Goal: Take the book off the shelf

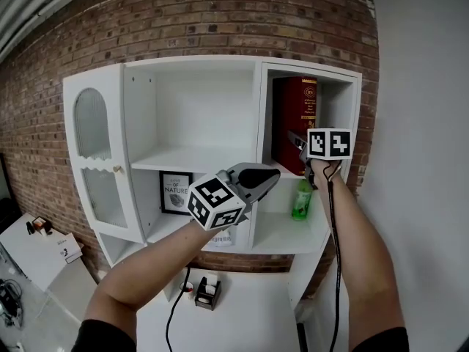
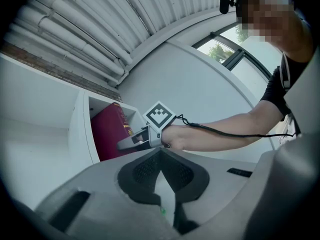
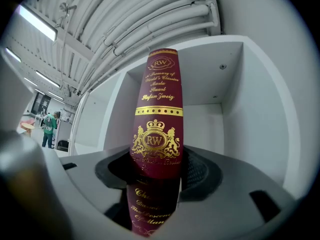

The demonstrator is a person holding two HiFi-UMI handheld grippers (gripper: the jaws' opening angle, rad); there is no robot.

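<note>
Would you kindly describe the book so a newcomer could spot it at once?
A white shelf unit sits against the brick wall; look in its narrow top-right compartment. The book stands upright there: tall, dark red, gold-lettered spine, unlike the small green bottle on the shelf below.

**Three Viewpoints on One Shelf Corner**

The head view looks forward from behind and above the left tool [image 1: 271, 177] and right tool [image 1: 295, 144]. It stands far enough back to take in the whole shelf unit [image 1: 198, 66]. The left tool's camera sits behind its jaws, tipped slightly upward, and faces across to the right tool at middling range. The right tool's camera looks level along its jaws, very close to the book [image 3: 157, 109] directly ahead. All three views share that book and the corner of the shelf unit around it.
</note>
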